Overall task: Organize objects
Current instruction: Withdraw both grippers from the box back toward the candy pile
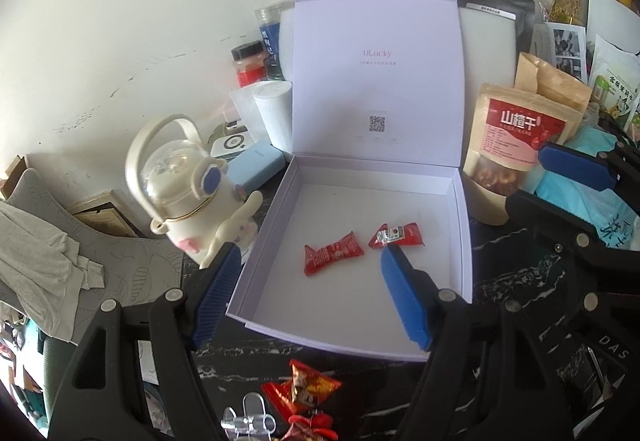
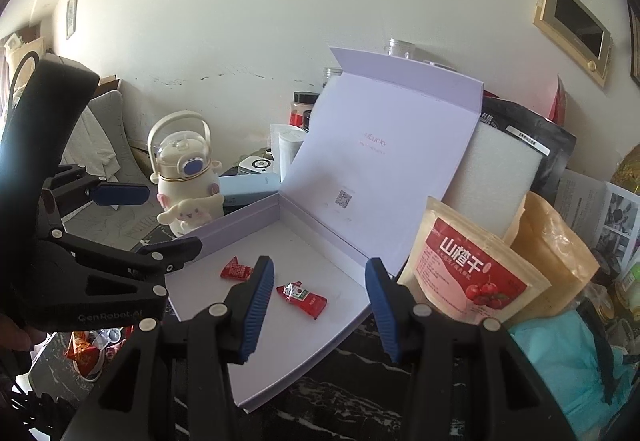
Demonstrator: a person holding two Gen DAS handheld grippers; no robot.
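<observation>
Left wrist view showed loose red candies [image 1: 308, 391] on the dark marbled worktop [image 1: 520, 281] just before the open white box [image 1: 462, 237]. The left hand-held gripper [image 1: 308, 289] hung with fingers apart and empty above the box's near edge; the right hand-held gripper [image 2: 318, 307] was likewise spread and empty. Two wrapped candies [image 1: 334, 253] already lay inside. The next pick probably wanted a low approach, pinching one wrapper's middle. Beyond stood a cartoon bottle [image 1: 188, 193], snack pouches [image 1: 516, 145], jars and a scuffed white wall [image 1: 140, 21].
</observation>
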